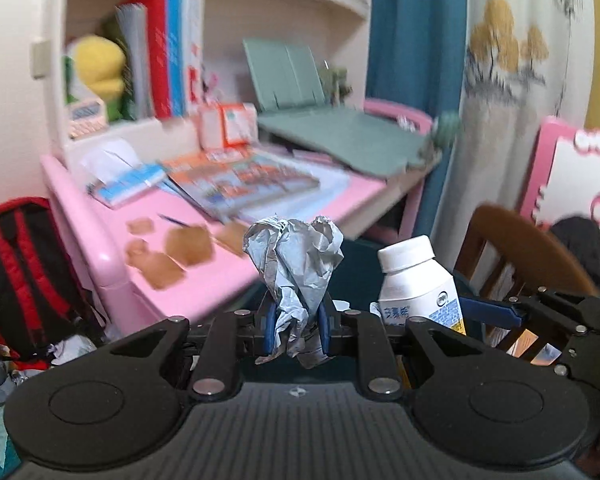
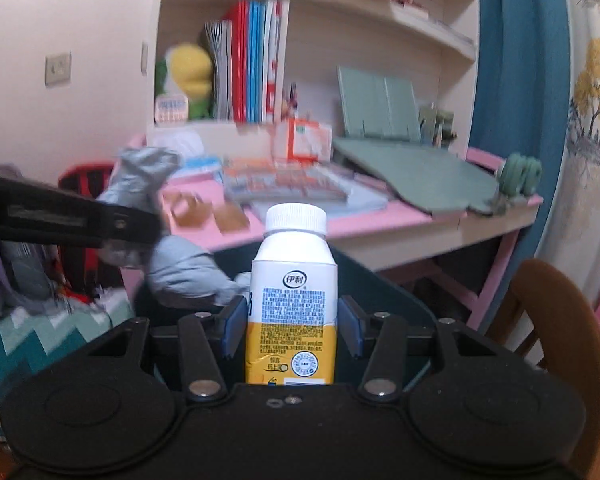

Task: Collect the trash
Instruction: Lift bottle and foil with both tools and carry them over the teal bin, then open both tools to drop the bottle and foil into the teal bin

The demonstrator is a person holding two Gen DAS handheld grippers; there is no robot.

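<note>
Left claw [image 1: 296,330] is clamped on a crumpled grey wrapper [image 1: 296,264], which sticks up above its blue pads. Right claw [image 2: 292,328] has its pads just beside, perhaps touching, an upright milk bottle [image 2: 292,300] with a white cap; whether it grips firmly I cannot tell. Both pieces hang side by side over a dark bin [image 2: 384,292] standing below the front edge of the pink surface [image 1: 204,280]. Dropping looks like the next step: the wrapper sits nearer the bin's left wall, with a wooden chair [image 2: 556,312] crowding the right.
</note>
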